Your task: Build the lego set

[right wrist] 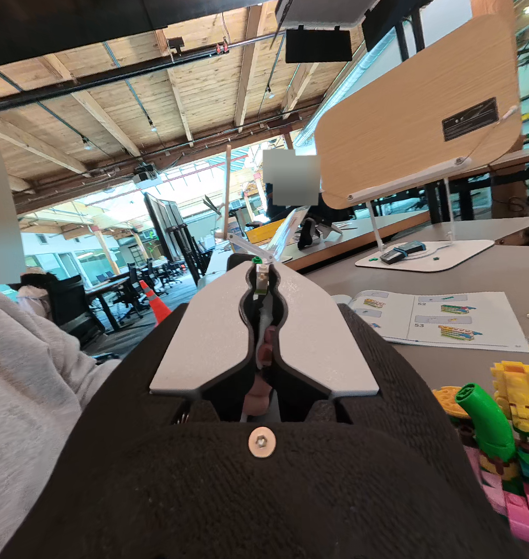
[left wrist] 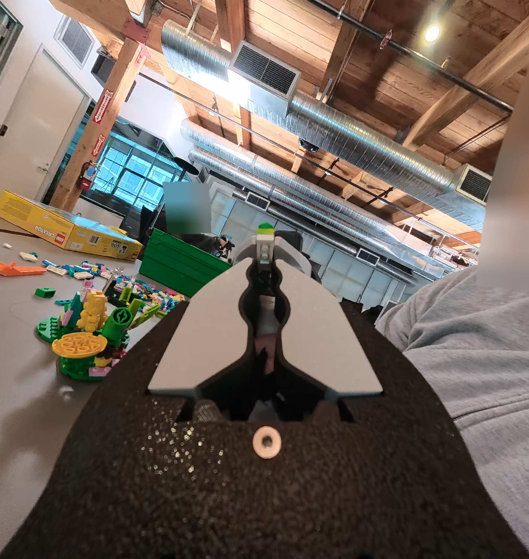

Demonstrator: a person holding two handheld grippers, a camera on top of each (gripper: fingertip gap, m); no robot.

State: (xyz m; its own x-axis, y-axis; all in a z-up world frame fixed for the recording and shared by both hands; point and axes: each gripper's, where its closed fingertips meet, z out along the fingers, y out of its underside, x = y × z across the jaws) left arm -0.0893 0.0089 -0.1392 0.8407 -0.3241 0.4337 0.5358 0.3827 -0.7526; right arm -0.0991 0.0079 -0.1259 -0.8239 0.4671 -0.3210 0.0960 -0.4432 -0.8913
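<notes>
Both tools (left wrist: 264, 257) (right wrist: 261, 272) around one small white brick stack (left wrist: 264, 246).

Both wrist views are tilted up from just above the table (left wrist: 12, 357), ceiling mostly seen; the brick flower model (left wrist: 84, 332) is shared.

A grey table (left wrist: 21, 302) carries a yellow box (left wrist: 63, 227), a green bin (left wrist: 178, 263) beside it, an orange flat piece (left wrist: 15, 268) and a heap of loose bricks (left wrist: 136, 290). Nearer stands a brick model (left wrist: 87, 335) with a yellow figure and a green pipe. An open booklet (right wrist: 438, 320) lies flat near a wooden board on a white stand (right wrist: 414, 142). Silver ducts (left wrist: 333, 121) run under wooden beams. An orange cone (right wrist: 156, 302) stands on the floor.
</notes>
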